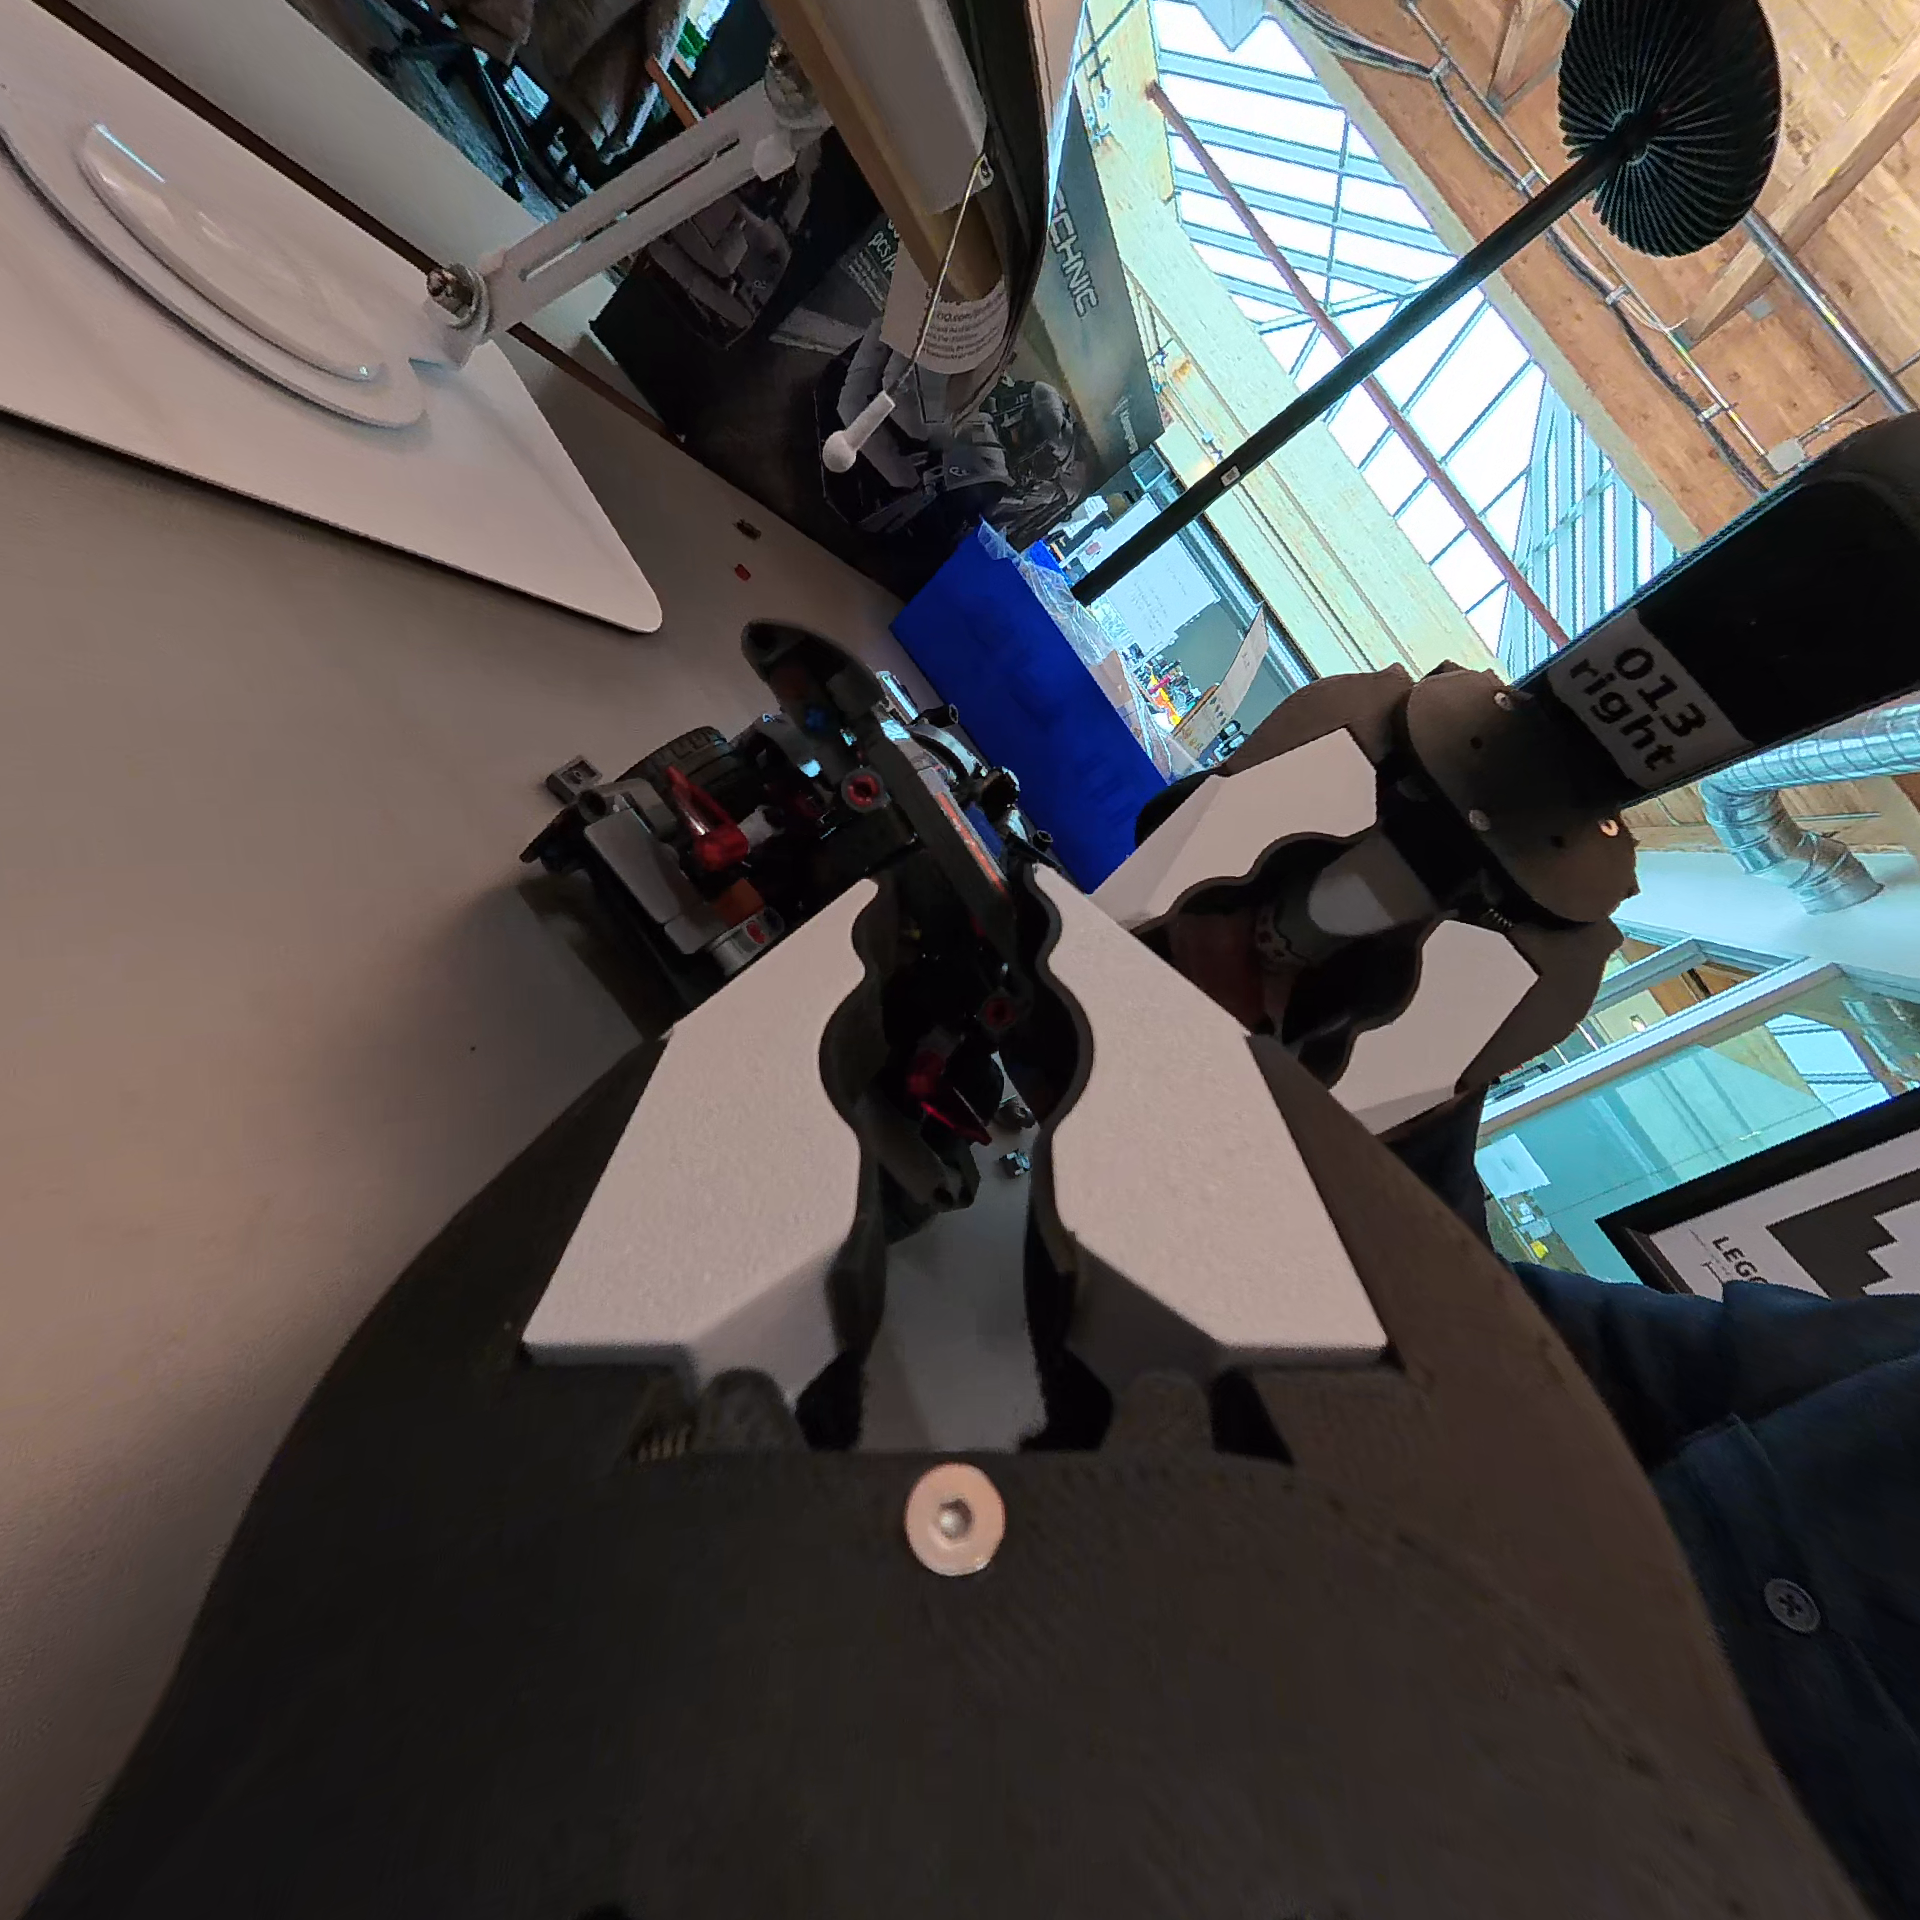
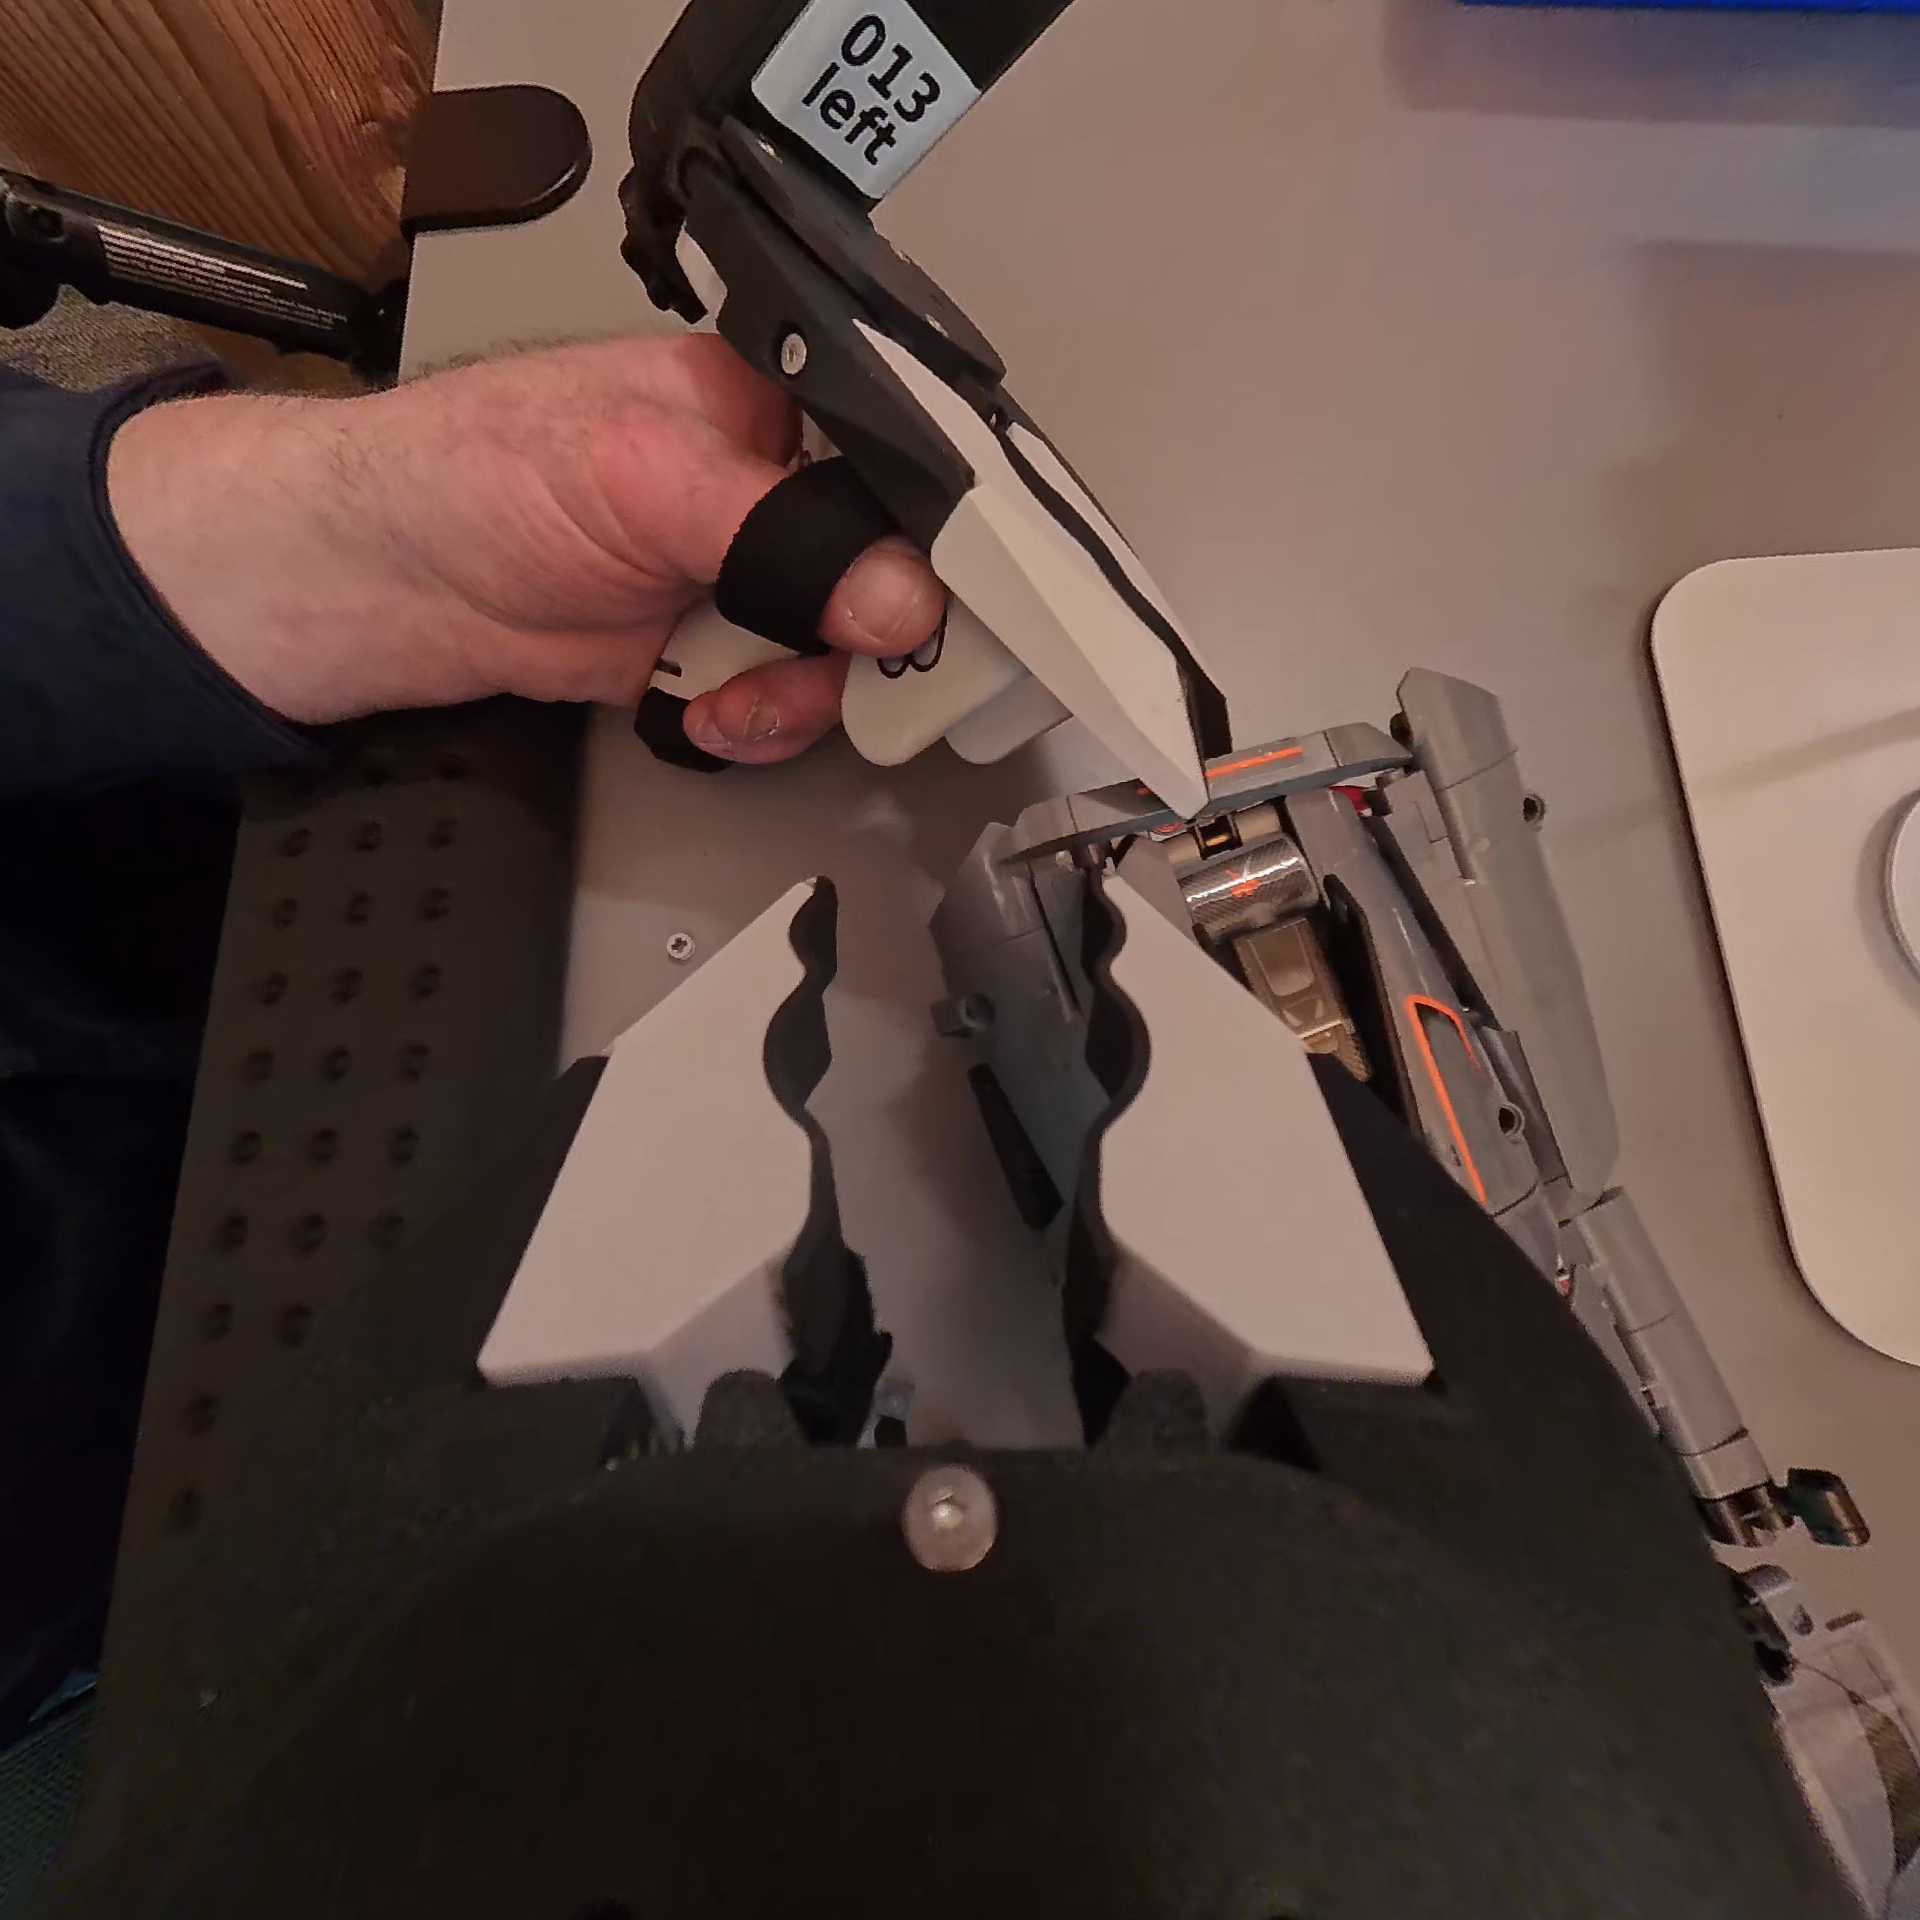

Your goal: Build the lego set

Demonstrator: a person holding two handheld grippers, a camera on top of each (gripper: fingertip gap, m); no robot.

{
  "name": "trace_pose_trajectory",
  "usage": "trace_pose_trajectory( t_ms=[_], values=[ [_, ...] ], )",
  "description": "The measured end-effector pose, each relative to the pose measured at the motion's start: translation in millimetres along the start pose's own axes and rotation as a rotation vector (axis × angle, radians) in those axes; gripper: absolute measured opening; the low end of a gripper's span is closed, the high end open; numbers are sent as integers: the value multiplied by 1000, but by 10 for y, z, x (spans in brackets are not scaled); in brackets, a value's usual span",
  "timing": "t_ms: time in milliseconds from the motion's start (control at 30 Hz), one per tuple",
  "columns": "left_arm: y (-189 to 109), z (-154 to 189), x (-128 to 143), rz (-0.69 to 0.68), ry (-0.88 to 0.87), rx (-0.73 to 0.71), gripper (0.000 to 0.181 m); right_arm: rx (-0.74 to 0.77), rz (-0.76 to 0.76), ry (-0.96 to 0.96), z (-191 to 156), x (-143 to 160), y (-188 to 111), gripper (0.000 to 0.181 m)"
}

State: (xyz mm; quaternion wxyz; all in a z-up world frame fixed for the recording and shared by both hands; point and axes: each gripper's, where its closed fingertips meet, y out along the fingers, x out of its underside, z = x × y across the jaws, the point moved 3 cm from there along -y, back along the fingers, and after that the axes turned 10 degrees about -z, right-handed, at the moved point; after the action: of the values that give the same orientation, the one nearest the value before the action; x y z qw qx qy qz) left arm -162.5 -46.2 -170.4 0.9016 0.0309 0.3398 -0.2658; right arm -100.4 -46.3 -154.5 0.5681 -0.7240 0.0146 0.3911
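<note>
the lego model [image 2: 1382,966], a grey car-like build with orange stripes, lies on the grey counter [image 2: 1351,364] right of centre in the right wrist view, running from the middle of the frame down toward the lower right. the left gripper [image 2: 1195,774] comes in from the top of that view, held by a hand [image 2: 499,540] with black finger sleeves, and its white fingers are pinched together on the thin flat panel at the model's upper end. in the left wrist view the same gripper [image 1: 956,904] shows its tips close together around the dark edge of the model [image 1: 831,821], which fills the centre of the frame and blocks what lies behind it.

the right gripper [image 2: 961,894] hangs with its jaws spread wide and nothing between them; its right finger [image 2: 1226,1164] overlaps the model's left flank, though whether it touches cannot be told. in the left wrist view this gripper [image 1: 1351,894] sits at centre right, just beside the model.

a white mat [image 1: 312,436] with a round white disc [image 1: 208,260] on it lies at the upper left of the left wrist view. a blue bin [image 1: 1018,686] stands behind the model, and a dark product box [image 1: 883,312] leans above it. two tiny red pieces [image 1: 743,551] lie loose on the counter near the mat's corner.
</note>
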Motion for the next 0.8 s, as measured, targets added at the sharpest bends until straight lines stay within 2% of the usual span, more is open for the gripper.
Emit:
trace_pose_trajectory(
  t_ms=[600, 800],
  values=[
    [17, -16, -8, 75, -2, -98, 19, 52, -2, -30, -20, -3, 47, 53],
    [30, 4, -9, 91, -3, -94, 19, 52, 73, -1, 56, -54, -60, 51]
  ],
)
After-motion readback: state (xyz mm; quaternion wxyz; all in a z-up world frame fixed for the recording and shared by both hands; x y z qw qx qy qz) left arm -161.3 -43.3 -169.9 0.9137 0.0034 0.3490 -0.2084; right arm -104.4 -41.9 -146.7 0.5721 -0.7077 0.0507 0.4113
